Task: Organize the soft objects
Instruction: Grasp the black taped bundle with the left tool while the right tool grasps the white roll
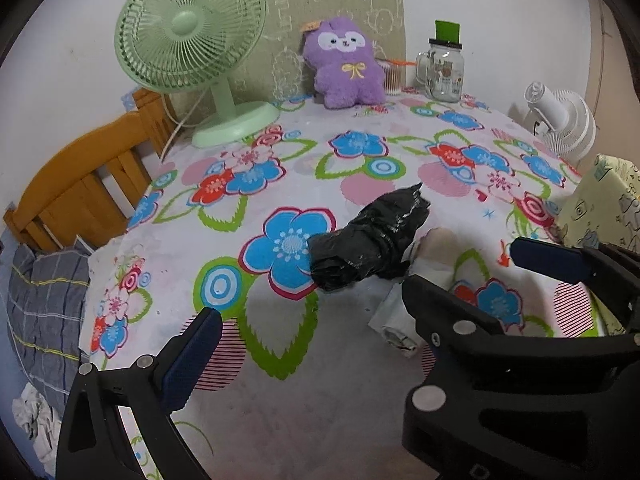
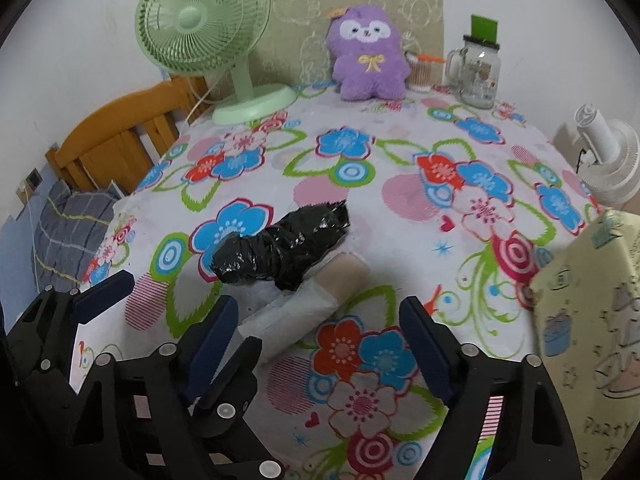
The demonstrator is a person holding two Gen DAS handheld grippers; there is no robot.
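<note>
Both hand-held grippers (image 1: 312, 304) (image 2: 320, 320) gape wide, holding nothing.

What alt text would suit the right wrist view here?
An open right gripper hovers over a floral tablecloth, just short of a black bag roll lying across a white roll. The open left gripper sits at lower left. At the back stand a green fan, purple plush and glass jar.

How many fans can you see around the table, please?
2: a green fan at the table's back left, and a white fan off its right edge. Others may be out of view.
</note>
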